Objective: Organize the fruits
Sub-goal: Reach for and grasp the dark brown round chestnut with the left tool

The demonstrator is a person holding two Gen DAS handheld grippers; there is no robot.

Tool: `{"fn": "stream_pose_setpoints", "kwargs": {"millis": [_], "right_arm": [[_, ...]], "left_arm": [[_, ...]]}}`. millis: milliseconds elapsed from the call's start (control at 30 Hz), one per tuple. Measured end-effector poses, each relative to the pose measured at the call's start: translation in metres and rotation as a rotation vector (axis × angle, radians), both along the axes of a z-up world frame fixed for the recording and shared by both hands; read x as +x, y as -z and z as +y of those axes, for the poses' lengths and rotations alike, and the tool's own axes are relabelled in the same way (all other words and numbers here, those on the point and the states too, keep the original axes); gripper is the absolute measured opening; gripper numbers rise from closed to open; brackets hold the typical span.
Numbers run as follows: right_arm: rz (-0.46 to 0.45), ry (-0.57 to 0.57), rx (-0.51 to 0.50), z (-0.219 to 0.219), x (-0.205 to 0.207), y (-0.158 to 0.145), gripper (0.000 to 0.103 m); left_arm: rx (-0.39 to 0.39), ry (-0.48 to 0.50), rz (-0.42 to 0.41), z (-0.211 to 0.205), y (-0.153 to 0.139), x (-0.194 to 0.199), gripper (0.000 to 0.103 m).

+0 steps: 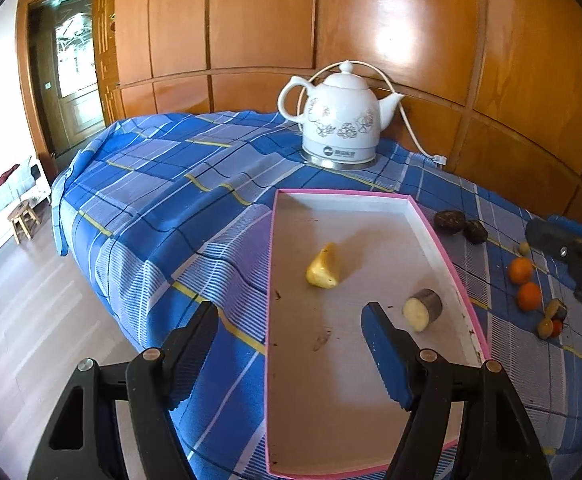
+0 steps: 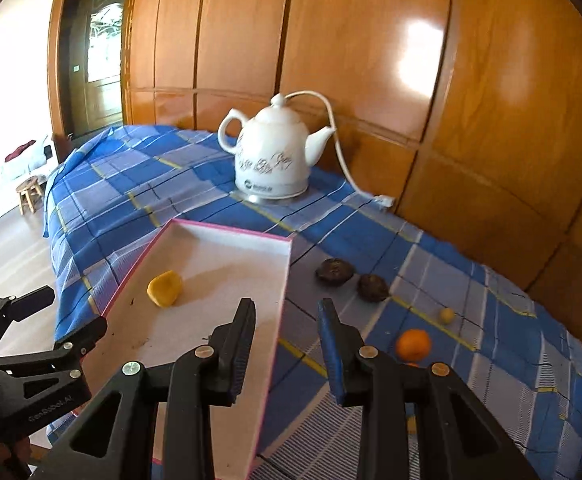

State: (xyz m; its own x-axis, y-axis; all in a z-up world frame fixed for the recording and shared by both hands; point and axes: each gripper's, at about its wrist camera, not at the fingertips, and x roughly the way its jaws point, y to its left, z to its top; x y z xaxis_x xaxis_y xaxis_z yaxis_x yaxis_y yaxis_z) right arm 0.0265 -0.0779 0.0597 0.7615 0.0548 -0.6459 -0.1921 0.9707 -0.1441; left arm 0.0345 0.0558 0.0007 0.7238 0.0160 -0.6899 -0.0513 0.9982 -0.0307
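One blue plaid cloth point(image 1: 163, 200) bears kettle point(image 1: 337, 120), beside wooden panelling point(image 1: 411, 32).

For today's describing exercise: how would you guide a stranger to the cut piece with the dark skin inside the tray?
Find the pink-rimmed tray in front of the white kettle. Two pieces lie inside; take the one by its right wall, nearest the left gripper. This cut piece is a dark-skinned cylinder with a pale face, unlike the all-yellow wedge.

Kettle point(image 1: 337, 120) behind tray point(image 1: 443, 236); oranges point(image 1: 525, 283) right of tray.
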Motion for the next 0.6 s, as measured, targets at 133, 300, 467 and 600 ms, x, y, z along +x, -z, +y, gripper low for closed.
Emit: {"fn": "stream_pose_setpoints", "kwargs": {"millis": [133,300,467,600], "right_arm": [[-0.024,0.008,-0.011,-0.006,-0.006,-0.004,0.032],[-0.037,0.023,-0.013,-0.016,-0.011,-0.005,0.032],[-0.047,0.036,-0.015,-0.025,-0.014,-0.007,0.033],[-0.044,0.042,-0.02,-0.031,-0.013,-0.005,0.033]], "left_arm": [[0.016,0.021,0.0,-0.009,-0.003,0.001,0.075],[0.036,0.045,-0.002,-0.021,-0.005,0.0,0.075],[0.051,0.068,0.002,-0.03,-0.006,0.001,0.075],[0.065,0.092,0.006,-0.038,-0.006,0.002,0.075]]}}
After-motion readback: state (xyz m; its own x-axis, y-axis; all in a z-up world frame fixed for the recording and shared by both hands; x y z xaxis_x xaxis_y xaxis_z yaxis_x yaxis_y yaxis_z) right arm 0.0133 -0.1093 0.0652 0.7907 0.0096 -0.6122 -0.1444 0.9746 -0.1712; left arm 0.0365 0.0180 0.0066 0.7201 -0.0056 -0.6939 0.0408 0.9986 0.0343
